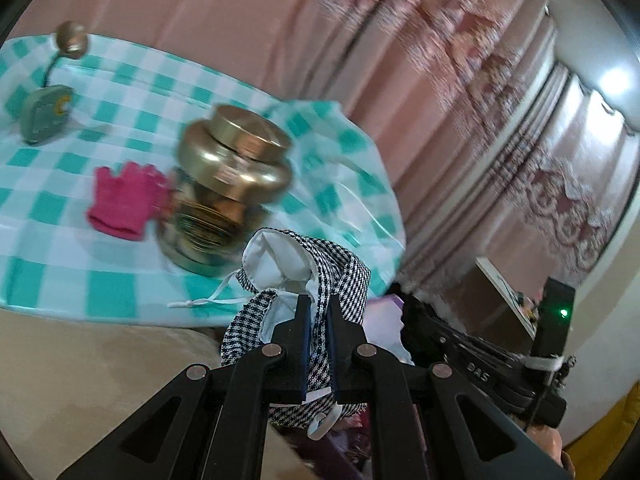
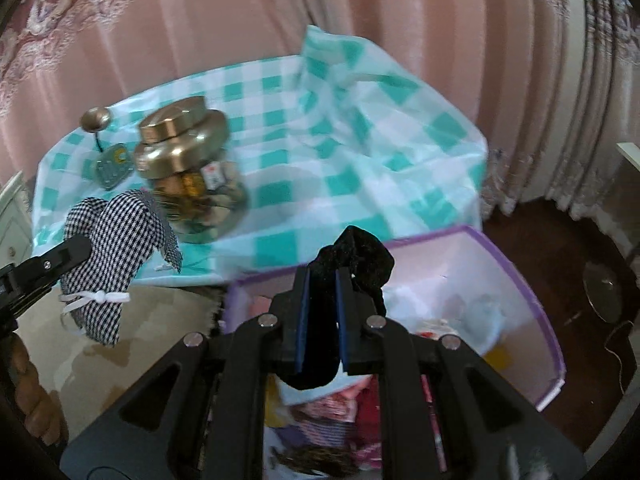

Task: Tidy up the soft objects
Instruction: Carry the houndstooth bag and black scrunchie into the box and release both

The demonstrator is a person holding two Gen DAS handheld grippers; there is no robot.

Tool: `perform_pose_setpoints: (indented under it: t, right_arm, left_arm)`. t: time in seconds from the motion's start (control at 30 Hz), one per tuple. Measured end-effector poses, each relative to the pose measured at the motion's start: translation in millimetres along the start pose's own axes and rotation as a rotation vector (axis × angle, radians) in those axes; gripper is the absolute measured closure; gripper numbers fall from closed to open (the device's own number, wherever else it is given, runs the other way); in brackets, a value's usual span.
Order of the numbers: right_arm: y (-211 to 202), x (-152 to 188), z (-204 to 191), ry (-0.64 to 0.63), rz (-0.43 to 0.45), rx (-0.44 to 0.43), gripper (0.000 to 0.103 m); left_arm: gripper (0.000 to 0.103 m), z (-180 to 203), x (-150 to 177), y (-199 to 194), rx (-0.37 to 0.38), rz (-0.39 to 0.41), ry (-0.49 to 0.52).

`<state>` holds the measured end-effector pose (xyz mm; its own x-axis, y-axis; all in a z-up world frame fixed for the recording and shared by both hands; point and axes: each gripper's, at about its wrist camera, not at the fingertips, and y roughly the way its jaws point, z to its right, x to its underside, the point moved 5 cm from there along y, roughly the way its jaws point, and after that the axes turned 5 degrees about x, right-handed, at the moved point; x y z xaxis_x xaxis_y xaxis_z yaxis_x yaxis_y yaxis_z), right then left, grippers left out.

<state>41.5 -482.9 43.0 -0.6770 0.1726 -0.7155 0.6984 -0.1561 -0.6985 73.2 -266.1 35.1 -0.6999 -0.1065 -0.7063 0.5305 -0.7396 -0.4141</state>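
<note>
Black jaws of the left gripper (image 1: 318, 314) are pinched on a houndstooth face mask (image 1: 308, 280), a black-and-white woven cloth with a white lining and white elastic loops; the mask bulges up toward 12 o'clock from the fingertips and droops below them. From the right wrist view the same mask (image 2: 116, 240) hangs at 9 o'clock, clear of the table edge.

Blue-padded jaws of the right gripper (image 2: 323, 280) are squeezed on a black velvety cloth (image 2: 354, 256), bunched at the tips and trailing down between the fingers. It sits above a purple-rimmed fabric bin (image 2: 516, 280) with white walls, filled with mixed soft items.

On the teal-and-white checked tablecloth (image 1: 120, 280), a pink knit glove (image 1: 124, 204) lies at 10 o'clock from the left gripper, just beside a glass jar with a brass-coloured lid (image 1: 232, 184).
</note>
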Motion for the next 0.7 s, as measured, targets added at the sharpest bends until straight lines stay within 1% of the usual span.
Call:
perform_pose_setpoints:
  t: [0.23,0.4,0.47,0.5,0.53,0.57,0.6,0.63,0.67,0.7]
  right_arm:
    - [5.5,9.5,41.6,0.047,-0.031,0.066,0.087]
    - [9.1,16.1,62.4,0.075,-0.048,0.096,0.086]
    - [10.8,17.8,67.0,0.081,-0.055,0.105,0.083]
    - [11.6,18.9,69.7,0.085,-0.06,0.11,0.083]
    - [12.3,19.9,71.6,0.087,-0.065,0.116,0.081]
    - [13.2,20.9,73.4,0.09,-0.071,0.121,0.072]
    - [14.4,21.9,75.2,0.093,-0.076,0.131,0.066]
    - [15.4,22.6,76.2,0.096,-0.08,0.136,0.051]
    - [16.2,23.5,76.7,0.102,-0.083,0.133,0.043]
    - [16.7,24.0,76.0,0.104,-0.085,0.126,0.043]
  left_arm:
    - [0.095,39.0,20.0,31.3,0.062,-0.087,0.056]
    - [0.095,60.2,34.3,49.3,0.092,-0.139,0.085]
    - [0.095,66.1,38.7,54.2,0.101,-0.156,0.094]
    - [0.089,69.4,41.0,57.4,0.107,-0.167,0.1]
    - [0.08,70.9,42.3,60.1,0.112,-0.177,0.103]
    - [0.075,72.8,45.4,63.9,0.119,-0.197,0.106]
    - [0.067,73.9,48.4,67.7,0.124,-0.22,0.106]
    - [0.064,73.5,49.9,69.6,0.124,-0.232,0.105]
    - [0.064,72.2,51.5,70.3,0.122,-0.235,0.103]
    - [0.064,69.8,52.8,70.1,0.117,-0.237,0.098]
